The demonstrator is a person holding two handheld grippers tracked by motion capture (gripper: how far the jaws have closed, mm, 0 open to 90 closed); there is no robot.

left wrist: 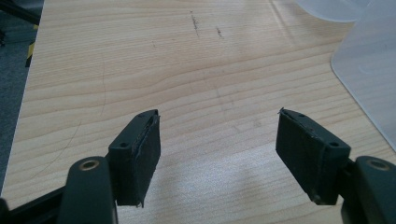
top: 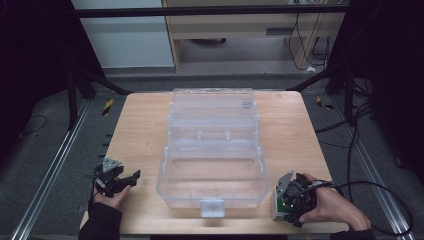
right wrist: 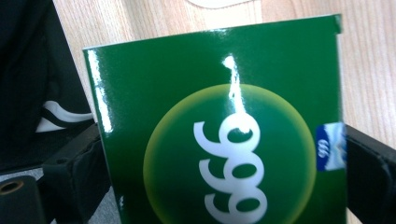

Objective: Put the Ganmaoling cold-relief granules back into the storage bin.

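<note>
Two grippers are flanking a clear plastic case [top: 212,155] that is lying open in the middle of the wooden table [top: 140,125], and everything here is placed relative to that case. Left of the case, near the table's front edge, the left gripper [top: 131,178] is sitting in a hand [top: 111,196] with its jaws spread wide and nothing between them; in the left gripper view its pads [left wrist: 144,154] are hovering over bare wood, with a broad strip of free tabletop running from the table's left edge to the case's rounded corner [left wrist: 369,70]. The case itself is reaching from near the far edge almost to the front edge, its latch [top: 212,207] pointing at the person. Right of the case's front corner, just beside it, the right gripper [top: 287,197] is clamping a green box [right wrist: 224,135], one jaw on each side. The box is blocking most of the right gripper view, and its bottom is being cut off by the frame. From above, the gripper and the right hand [top: 332,205] are covering most of the box, leaving a pale and green sliver.
</note>
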